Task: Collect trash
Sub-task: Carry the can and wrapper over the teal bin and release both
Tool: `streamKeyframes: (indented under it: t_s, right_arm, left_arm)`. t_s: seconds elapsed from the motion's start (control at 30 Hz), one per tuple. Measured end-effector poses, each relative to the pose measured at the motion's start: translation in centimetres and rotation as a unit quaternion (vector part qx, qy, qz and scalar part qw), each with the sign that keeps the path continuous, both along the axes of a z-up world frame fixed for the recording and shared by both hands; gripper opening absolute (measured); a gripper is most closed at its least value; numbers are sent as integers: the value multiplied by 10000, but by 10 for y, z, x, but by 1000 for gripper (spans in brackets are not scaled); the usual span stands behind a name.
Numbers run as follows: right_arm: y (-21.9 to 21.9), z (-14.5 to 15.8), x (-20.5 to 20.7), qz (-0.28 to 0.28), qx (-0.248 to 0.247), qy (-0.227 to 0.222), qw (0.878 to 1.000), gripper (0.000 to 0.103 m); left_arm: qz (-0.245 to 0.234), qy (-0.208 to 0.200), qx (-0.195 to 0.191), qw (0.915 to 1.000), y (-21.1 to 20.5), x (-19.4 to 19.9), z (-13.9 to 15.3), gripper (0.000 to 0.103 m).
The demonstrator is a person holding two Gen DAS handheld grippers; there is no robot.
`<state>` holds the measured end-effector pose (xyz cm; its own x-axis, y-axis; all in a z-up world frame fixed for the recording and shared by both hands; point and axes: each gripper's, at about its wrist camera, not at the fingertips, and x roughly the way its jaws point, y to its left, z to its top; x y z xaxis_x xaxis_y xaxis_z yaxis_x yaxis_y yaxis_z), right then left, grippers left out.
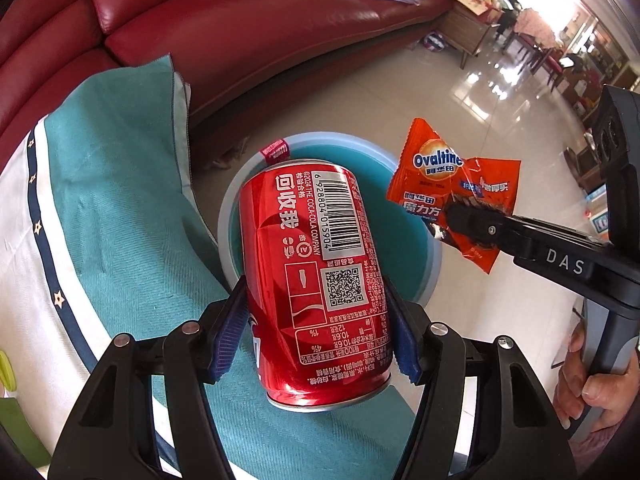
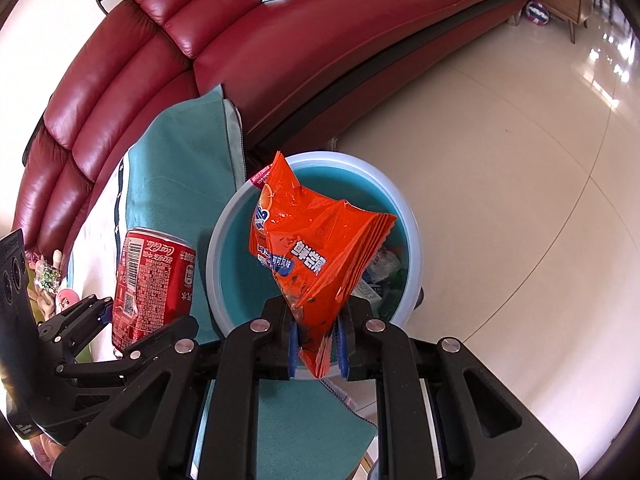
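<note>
A dark red leather sofa (image 1: 224, 36) backs the teal cloth (image 1: 120, 216); your left gripper (image 1: 316, 324) clamps the red aluminium cola can (image 1: 316, 272) above the round blue bin (image 1: 430, 248). In the right view, your right gripper (image 2: 318, 340) pinches the crinkled orange Ovaltine wrapper (image 2: 312, 248) over that bin (image 2: 412, 216).

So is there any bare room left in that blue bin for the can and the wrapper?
Yes. The bin shows bare blue wall and floor on its sofa-side half. Scraps crowd the far side near the tiled floor. The can and wrapper hang over it.
</note>
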<state>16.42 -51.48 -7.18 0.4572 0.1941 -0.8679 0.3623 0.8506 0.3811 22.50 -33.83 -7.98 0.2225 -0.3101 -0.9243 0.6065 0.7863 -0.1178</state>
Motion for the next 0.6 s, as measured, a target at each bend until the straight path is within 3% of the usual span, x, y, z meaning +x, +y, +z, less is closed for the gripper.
streamKeyframes:
  t_s: [0.07, 0.13, 0.2, 0.6]
  right_arm:
    - [1, 0, 2, 18, -16, 12, 10000, 14]
    - [3, 0, 4, 28, -28, 17, 10000, 14]
    - [4, -1, 4, 35, -37, 18, 10000, 14]
    - [12, 2, 9, 103, -127, 77, 9998, 14]
  left_arm:
    - [8, -41, 39, 10000, 0, 1, -1, 65]
    - [53, -62, 61, 9999, 0, 1, 0, 73]
    - [122, -77, 80, 9999, 2, 3, 0, 90]
    - [365, -54, 81, 9993, 25, 4, 4, 96]
